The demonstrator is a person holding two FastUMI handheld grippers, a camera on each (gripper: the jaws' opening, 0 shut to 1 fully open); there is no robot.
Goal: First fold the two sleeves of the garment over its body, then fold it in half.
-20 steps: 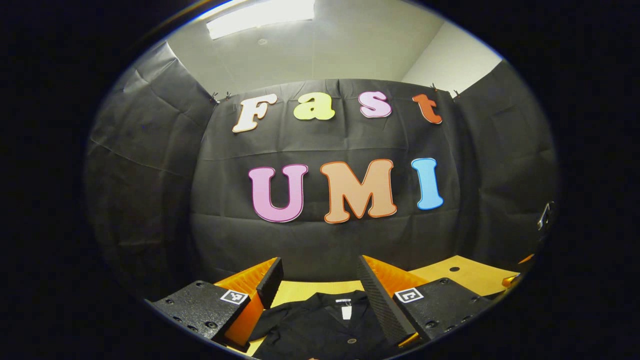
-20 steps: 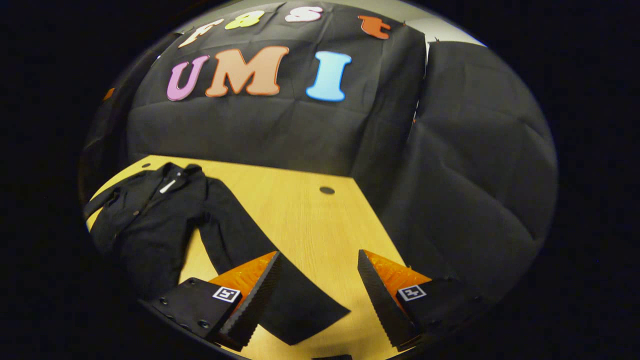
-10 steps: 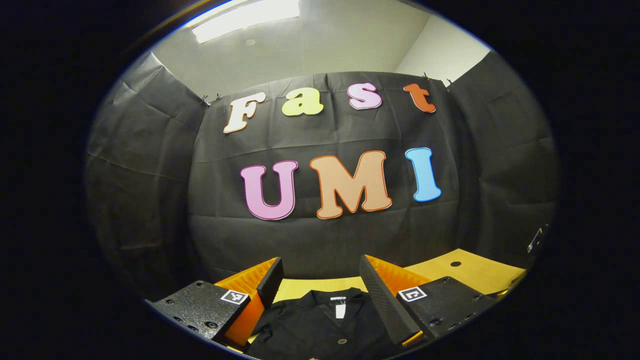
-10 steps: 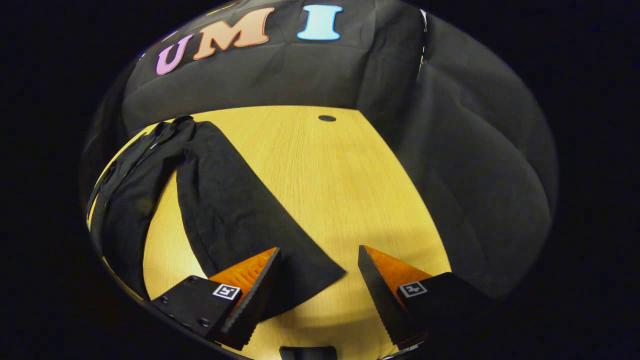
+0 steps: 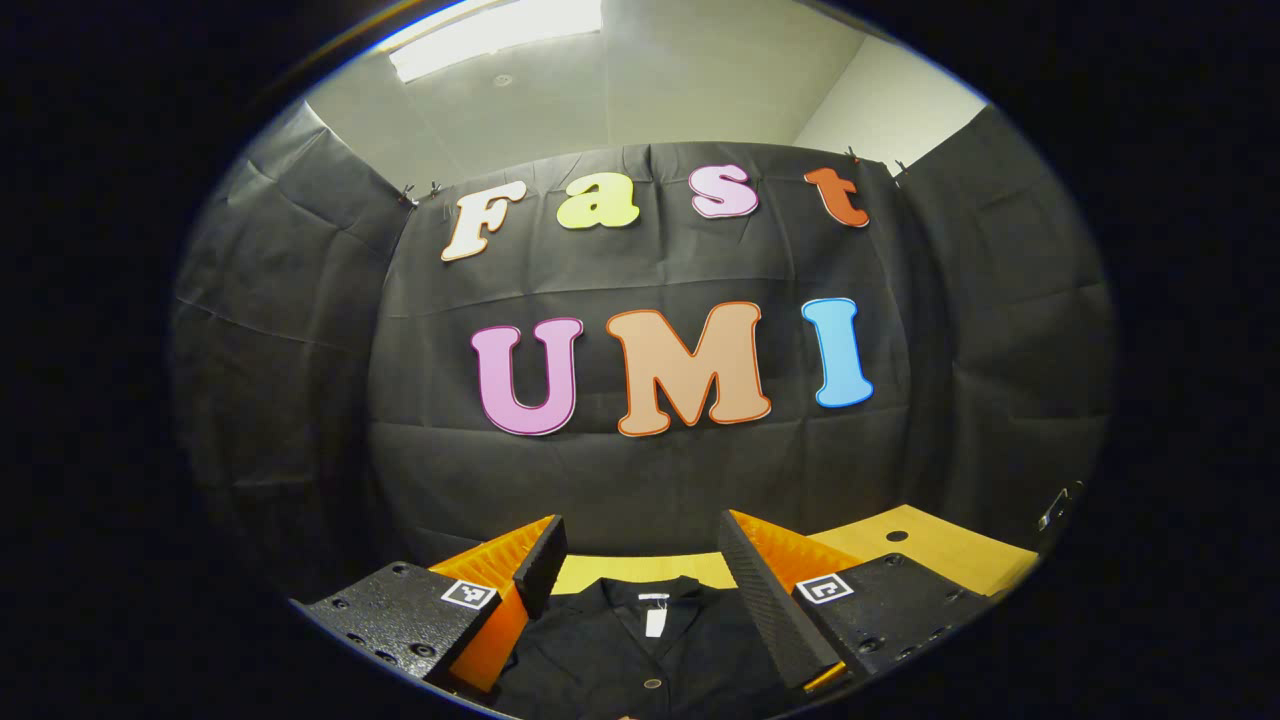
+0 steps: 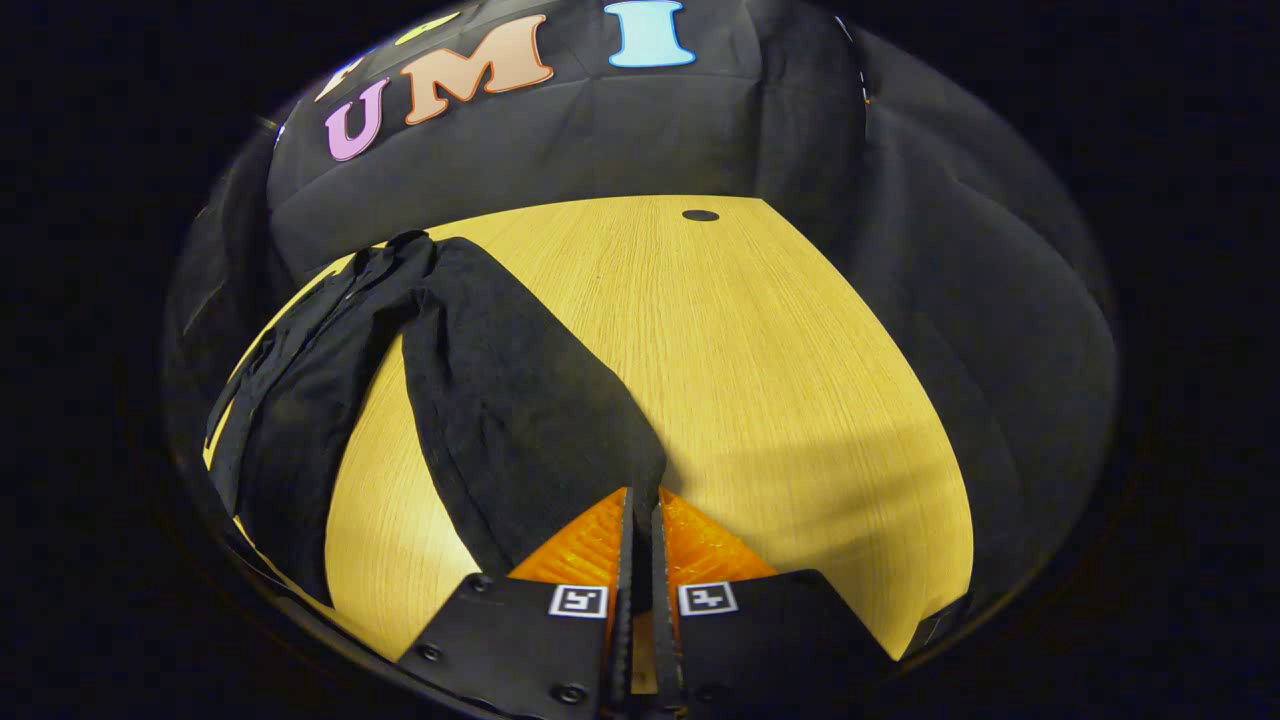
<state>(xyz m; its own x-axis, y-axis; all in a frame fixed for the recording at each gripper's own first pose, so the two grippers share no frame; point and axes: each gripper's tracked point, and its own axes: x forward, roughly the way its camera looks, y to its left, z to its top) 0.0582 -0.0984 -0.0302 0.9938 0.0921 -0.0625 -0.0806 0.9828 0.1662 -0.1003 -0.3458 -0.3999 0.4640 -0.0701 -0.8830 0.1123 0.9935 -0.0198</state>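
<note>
In the right gripper view the right tool points down at the desk, its fingers pressed together on the cuff of the black shirt's sleeve at lower centre. In the left gripper view the left tool is held level with its fingers spread above the shirt, whose collar and a button show at the bottom.

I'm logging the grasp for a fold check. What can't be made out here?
- Right gripper view: the hand-held gripper has shut at the sleeve cuff; the fingers cover the pinched cloth, so its depth is unclear.
- Same view: the garment body runs off the left edge.
- Left gripper view: the other gripper is open; its fingers and the bottom edge cut off the garment below the collar.
</note>
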